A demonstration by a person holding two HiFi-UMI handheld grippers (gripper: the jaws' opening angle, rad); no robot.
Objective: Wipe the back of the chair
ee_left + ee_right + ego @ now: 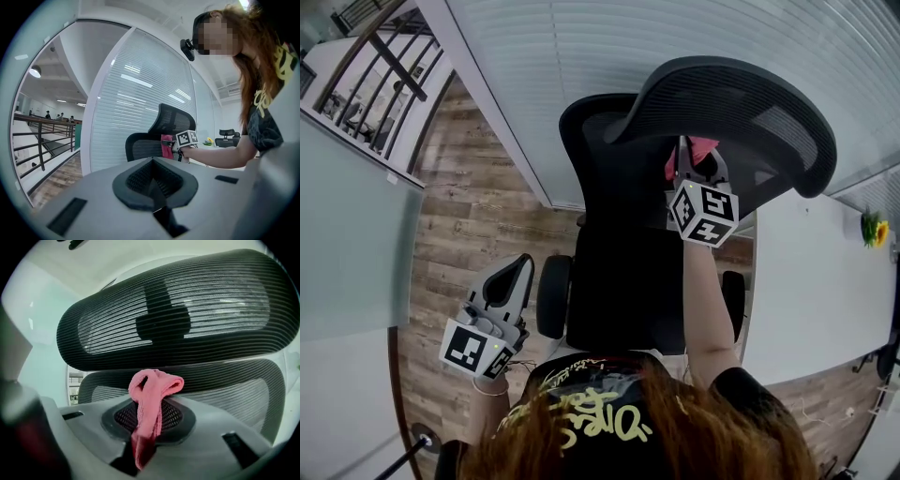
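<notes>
The black mesh office chair (619, 197) stands in front of me with its curved headrest (722, 112) on top. My right gripper (694, 167) is shut on a pink cloth (698, 148), held against the back of the chair just under the headrest. In the right gripper view the pink cloth (150, 404) sticks up from the jaws, close to the mesh backrest (225, 394) and below the headrest (178, 310). My left gripper (511, 281) hangs low at the left, shut on nothing and apart from the chair. The left gripper view shows the chair (157, 133) and cloth (167, 146) from the side.
A white table (816, 291) with a yellow flower (874, 230) stands at the right. A glass wall with blinds (581, 56) runs behind the chair. Wooden floor (478, 216) lies to the left, and a railing (384, 66) beyond. Another chair (228, 137) stands far off.
</notes>
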